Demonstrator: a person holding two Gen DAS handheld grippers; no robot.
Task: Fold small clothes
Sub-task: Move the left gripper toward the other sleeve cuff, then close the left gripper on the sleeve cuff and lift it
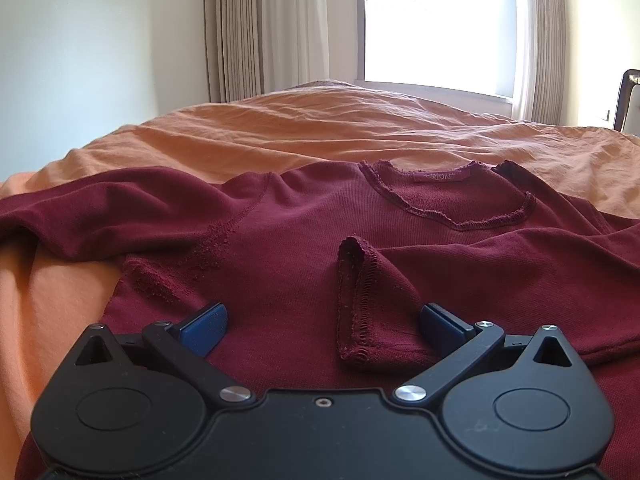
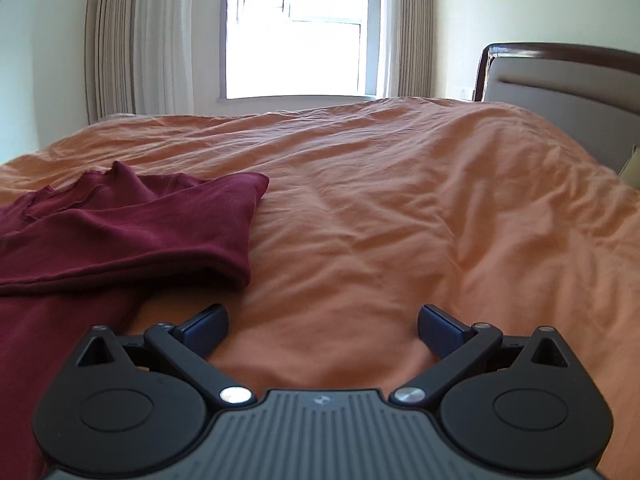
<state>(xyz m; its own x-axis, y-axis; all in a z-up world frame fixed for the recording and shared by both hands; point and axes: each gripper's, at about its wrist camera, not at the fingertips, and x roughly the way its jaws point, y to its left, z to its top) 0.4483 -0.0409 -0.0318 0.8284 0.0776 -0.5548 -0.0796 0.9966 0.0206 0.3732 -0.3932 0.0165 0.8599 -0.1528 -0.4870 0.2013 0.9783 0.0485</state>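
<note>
A dark red long-sleeved top [image 1: 304, 232] lies on the orange bed cover [image 1: 320, 132], neckline away from me. Its right sleeve is folded across the body, the cuff [image 1: 356, 300] ending just in front of my left gripper [image 1: 322, 322]. The left sleeve [image 1: 80, 208] stretches out to the left. My left gripper is open and empty, low over the top's lower body. My right gripper [image 2: 322, 326] is open and empty over bare cover, just right of the top's folded right side [image 2: 160, 232].
The orange cover [image 2: 400, 208] is wrinkled and stretches far to the right. A padded headboard [image 2: 560, 92] stands at the right. A window [image 2: 296, 40] with curtains is at the far side.
</note>
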